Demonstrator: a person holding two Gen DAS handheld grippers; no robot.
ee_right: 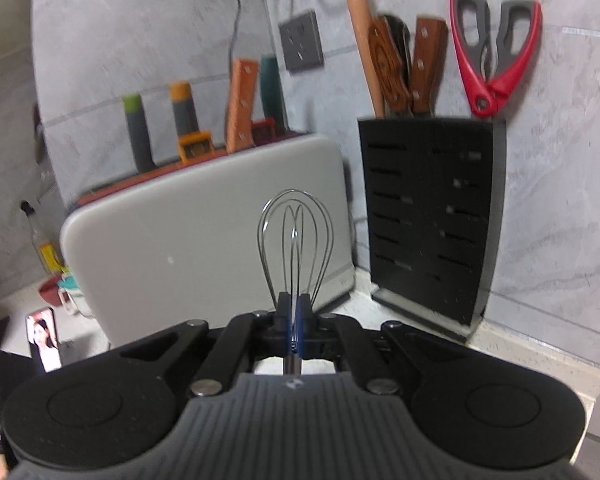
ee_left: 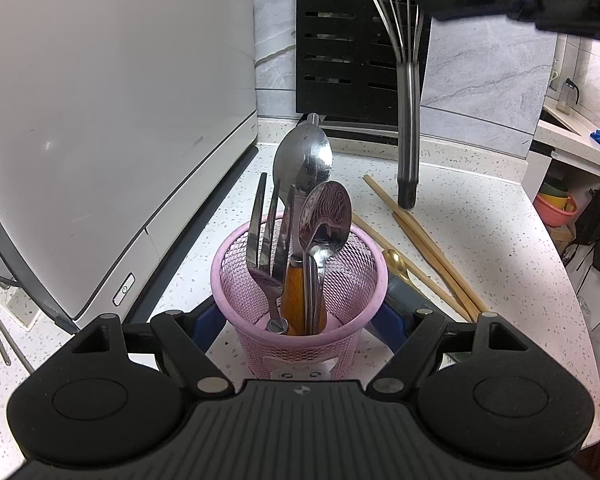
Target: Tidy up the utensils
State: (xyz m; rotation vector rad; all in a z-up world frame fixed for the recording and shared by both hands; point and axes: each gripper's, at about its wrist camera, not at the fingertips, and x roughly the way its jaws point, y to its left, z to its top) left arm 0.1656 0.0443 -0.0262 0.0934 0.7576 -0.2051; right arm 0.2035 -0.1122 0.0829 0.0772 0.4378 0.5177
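One whisk (ee_right: pixel 296 240) airborne | right tool (ee_right: pixel 295 322) clenched on its wire neck, handle hanging straight down, well above and back-right of pink basket (ee_left: pixel 300 336) | left tool (ee_left: pixel 300 320) jaws straddle basket, contact unclear | basket mouth crowded with spoons, fork | judgement: carry whisk over basket, lower handle-first.

Quick count: one pink mesh basket (ee_left: pixel 300 280) holding one fork (ee_left: pixel 266 240), one small spoon (ee_left: pixel 326 216), one big ladle-type spoon (ee_left: pixel 303 156) and one wooden-handled piece (ee_left: pixel 293 296). Two wooden chopsticks (ee_left: pixel 432 256) and one gold spoon (ee_left: pixel 398 260) lie on the surface (ee_left: pixel 480 240). One whisk (ee_right: pixel 297 236), one black knife block (ee_right: pixel 428 216), one pair of red scissors (ee_right: pixel 494 48).
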